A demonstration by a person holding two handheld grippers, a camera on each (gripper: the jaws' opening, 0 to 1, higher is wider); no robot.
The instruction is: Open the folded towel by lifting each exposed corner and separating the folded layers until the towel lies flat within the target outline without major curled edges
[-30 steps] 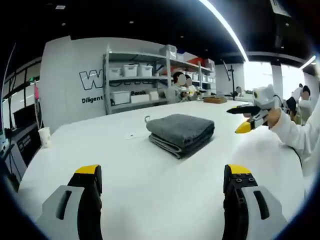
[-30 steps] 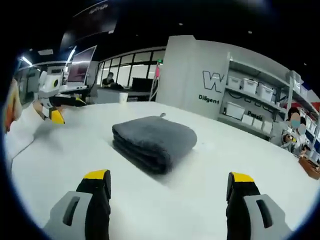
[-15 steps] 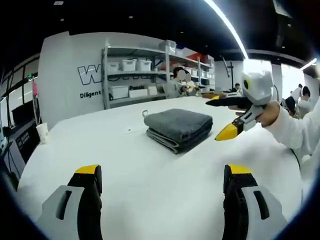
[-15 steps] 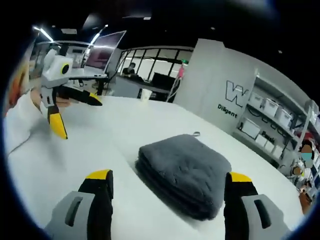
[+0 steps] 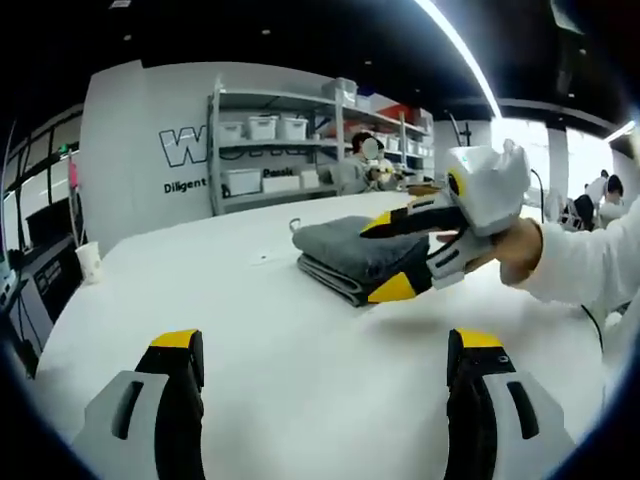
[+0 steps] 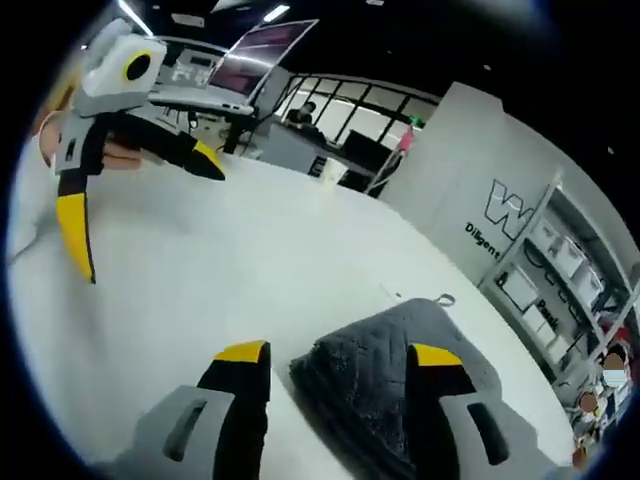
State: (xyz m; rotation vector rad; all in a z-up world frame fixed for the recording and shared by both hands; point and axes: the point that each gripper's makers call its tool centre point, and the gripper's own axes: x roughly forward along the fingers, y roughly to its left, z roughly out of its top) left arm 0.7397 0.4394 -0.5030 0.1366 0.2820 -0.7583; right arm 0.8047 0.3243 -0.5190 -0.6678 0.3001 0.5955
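While folded, the towel (image 5: 355, 252) lies beside the right gripper (image 5: 386, 258).

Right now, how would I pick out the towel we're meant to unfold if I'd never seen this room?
Find the big white table in front of the shelves of white bins. The towel is the dark grey folded stack lying on it, with a small hanging loop at one corner. The right gripper has one jaw above and one below its near corner; the paper cup sits far off at the table's edge.

Towel (image 6: 400, 375) far side hidden behind right hand-held gripper (image 6: 338, 352).
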